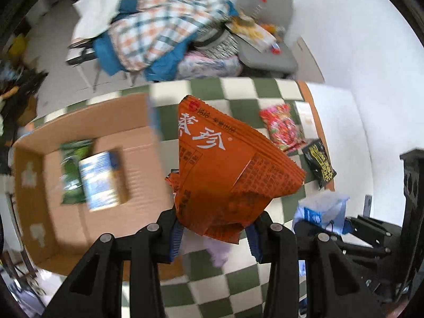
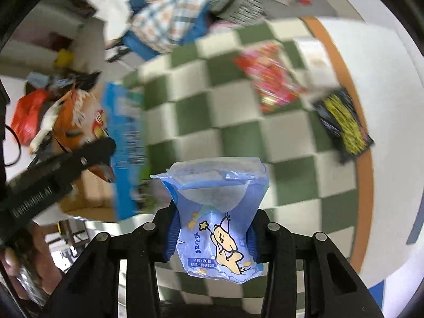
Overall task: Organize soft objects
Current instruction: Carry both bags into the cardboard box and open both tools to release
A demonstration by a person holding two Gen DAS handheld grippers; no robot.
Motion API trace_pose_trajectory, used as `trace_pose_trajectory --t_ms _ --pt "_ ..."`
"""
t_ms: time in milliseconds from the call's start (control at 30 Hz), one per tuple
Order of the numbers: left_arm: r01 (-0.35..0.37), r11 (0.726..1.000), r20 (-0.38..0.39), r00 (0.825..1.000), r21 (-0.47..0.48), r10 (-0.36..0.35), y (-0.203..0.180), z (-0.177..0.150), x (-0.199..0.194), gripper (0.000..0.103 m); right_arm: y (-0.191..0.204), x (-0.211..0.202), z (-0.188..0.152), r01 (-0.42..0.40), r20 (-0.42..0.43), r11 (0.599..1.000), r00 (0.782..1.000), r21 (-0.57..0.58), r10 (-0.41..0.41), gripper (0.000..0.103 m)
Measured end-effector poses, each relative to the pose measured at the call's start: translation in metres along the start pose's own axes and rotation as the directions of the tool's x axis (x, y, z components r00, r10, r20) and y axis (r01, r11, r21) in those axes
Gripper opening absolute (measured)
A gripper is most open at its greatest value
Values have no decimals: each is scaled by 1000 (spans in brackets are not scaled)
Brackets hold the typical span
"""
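My left gripper (image 1: 216,232) is shut on an orange snack packet (image 1: 228,164) with white characters, held above the green-and-white checked table (image 1: 238,92). My right gripper (image 2: 212,234) is shut on a blue tissue pack (image 2: 214,212) printed with a cartoon dog, squeezed at its waist. In the left wrist view the same tissue pack (image 1: 322,209) shows at the right, in the other gripper. An open cardboard box (image 1: 87,222) lies left of the orange packet with a green packet (image 1: 71,159) and a blue-and-white packet (image 1: 99,180) inside.
On the checked table lie a red-patterned snack bag (image 1: 282,127) and a black-and-yellow packet (image 1: 319,163) near its orange rim. Behind the table, chairs carry a plaid cloth (image 1: 164,23) and bedding. A hand (image 2: 16,265) shows at the right wrist view's lower left.
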State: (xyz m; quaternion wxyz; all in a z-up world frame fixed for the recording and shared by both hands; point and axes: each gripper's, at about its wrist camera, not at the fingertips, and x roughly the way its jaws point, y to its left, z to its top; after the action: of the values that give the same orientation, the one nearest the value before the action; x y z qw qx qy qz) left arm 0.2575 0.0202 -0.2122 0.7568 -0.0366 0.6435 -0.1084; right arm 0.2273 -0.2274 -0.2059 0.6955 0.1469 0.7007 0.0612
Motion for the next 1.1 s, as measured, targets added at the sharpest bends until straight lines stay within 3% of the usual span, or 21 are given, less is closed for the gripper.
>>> trace_pose_trajectory --t_ms 200,400,733,1100 --pt "-83 991 46 995 -104 88 84 -21 -43 37 140 15 6 -59 3 991 998 -123 59 44" --pt "-139 968 16 989 -210 145 168 -27 -41 37 228 59 24 -35 -31 979 999 -201 29 44" --pt "-173 944 -119 982 -280 145 256 1 21 38 286 129 66 65 -60 974 995 -215 -79 44" --pt "-183 945 -232 965 -271 120 282 21 67 40 292 186 103 142 -80 969 984 -202 -160 46"
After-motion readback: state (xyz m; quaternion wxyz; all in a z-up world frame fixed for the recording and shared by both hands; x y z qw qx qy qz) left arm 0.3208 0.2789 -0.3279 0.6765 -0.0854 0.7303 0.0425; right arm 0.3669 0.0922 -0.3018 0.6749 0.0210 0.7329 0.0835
